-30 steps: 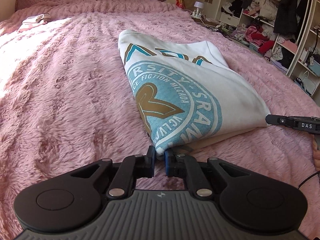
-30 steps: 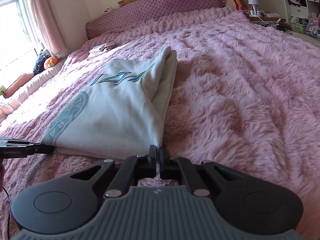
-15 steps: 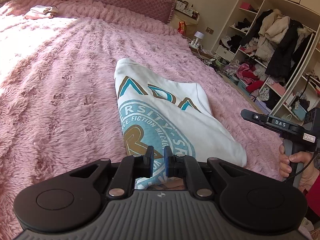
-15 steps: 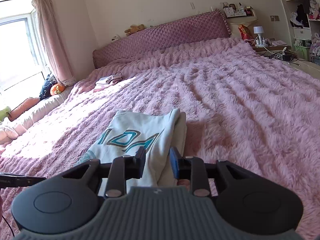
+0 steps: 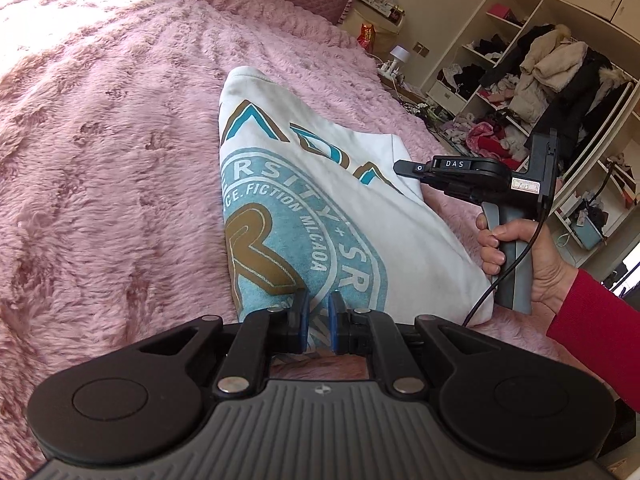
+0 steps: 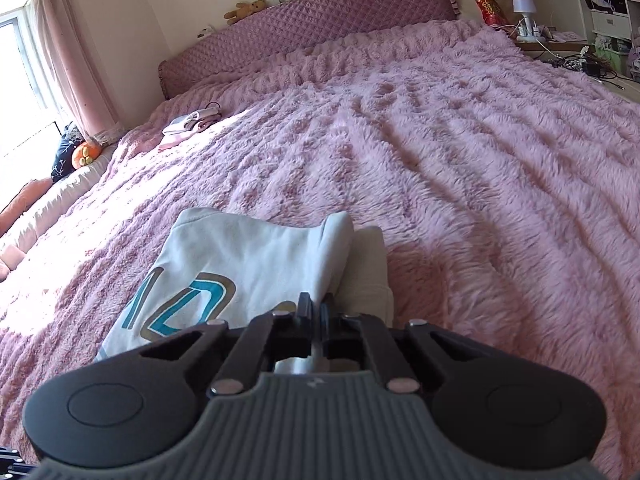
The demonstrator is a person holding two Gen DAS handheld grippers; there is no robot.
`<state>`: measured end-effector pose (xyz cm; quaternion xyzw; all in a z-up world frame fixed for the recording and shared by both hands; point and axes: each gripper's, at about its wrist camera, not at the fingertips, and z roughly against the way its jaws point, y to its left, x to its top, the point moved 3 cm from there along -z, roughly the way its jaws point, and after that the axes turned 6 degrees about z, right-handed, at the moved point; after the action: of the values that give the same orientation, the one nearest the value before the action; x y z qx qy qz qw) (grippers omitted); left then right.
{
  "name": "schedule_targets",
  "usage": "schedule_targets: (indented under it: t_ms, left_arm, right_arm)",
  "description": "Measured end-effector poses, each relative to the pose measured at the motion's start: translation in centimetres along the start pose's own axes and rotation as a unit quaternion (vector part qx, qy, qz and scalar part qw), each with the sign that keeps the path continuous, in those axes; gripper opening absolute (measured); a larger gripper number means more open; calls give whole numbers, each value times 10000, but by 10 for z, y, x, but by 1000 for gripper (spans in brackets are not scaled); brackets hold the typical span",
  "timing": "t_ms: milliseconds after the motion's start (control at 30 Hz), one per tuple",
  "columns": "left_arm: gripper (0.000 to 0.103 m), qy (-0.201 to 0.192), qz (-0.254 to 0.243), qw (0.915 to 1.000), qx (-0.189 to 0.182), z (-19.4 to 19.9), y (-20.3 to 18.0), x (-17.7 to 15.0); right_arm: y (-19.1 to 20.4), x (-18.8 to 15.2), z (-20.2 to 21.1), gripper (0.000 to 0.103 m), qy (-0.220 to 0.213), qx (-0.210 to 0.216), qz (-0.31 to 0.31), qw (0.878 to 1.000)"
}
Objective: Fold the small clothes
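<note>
A white folded shirt (image 5: 320, 184) with a blue and gold round print lies on the pink furry bedspread (image 5: 100, 140). My left gripper (image 5: 318, 316) hovers over its near edge, jaws a small gap apart, holding nothing. My right gripper (image 6: 317, 312) is over the shirt's (image 6: 240, 260) right fold; its jaws look nearly closed with a strip of pale cloth between them. The right gripper also shows from the side in the left wrist view (image 5: 460, 172), held by a hand in a red sleeve.
A small pale bundle of clothes (image 6: 192, 122) lies far up the bed near the purple headboard (image 6: 320, 28). Open shelves with coats and clothes (image 5: 540, 80) stand to the right. A bedside table with a lamp (image 6: 526, 12) stands beside the headboard.
Both grippers rose and moved forward over the shirt. The left let go of the near corner and its jaws stand a little apart. The right opened half a second ago and has now closed.
</note>
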<state>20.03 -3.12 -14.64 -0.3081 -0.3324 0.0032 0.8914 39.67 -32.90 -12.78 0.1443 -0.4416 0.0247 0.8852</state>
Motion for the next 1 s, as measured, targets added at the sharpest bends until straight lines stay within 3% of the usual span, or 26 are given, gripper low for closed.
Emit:
schedule_targets:
  t_ms: [167, 300, 400, 500, 633, 767, 867, 967, 1000]
  left_arm:
    - [10, 53, 74, 9999, -124, -1, 2, 0]
    - [10, 97, 119, 9998, -81, -8, 9, -1]
    - [10, 127, 193, 9997, -76, -10, 12, 0]
    - [10, 147, 179, 9997, -70, -9, 11, 0]
    - [10, 142, 187, 9997, -59, -8, 10, 0]
    - [10, 87, 252, 9996, -55, -8, 9, -1]
    - [10, 68, 221, 9997, -19, -7, 8, -1]
    - [10, 90, 232, 9997, 15, -7, 6, -1]
    - [10, 93, 240, 9997, 15, -7, 6, -1]
  right_arm:
    - [-2, 9, 23, 0, -429, -292, 123, 9986]
    - [-15, -10, -3, 0, 20, -359, -24, 9994]
    - [-19, -17, -7, 0, -1, -340, -141, 9993]
    - [-20, -15, 16, 24, -137, -328, -318, 9989]
    - [-12, -26, 76, 28, -240, -16, -290, 9993]
    - [-4, -64, 128, 36, -64, 134, -417, 9990]
    - [-2, -90, 140, 46, 69, 131, -662, 9977]
    - [0, -110, 134, 46, 266, 151, -883, 9956]
    - [2, -114, 131, 39, 337, 226, -912, 9950]
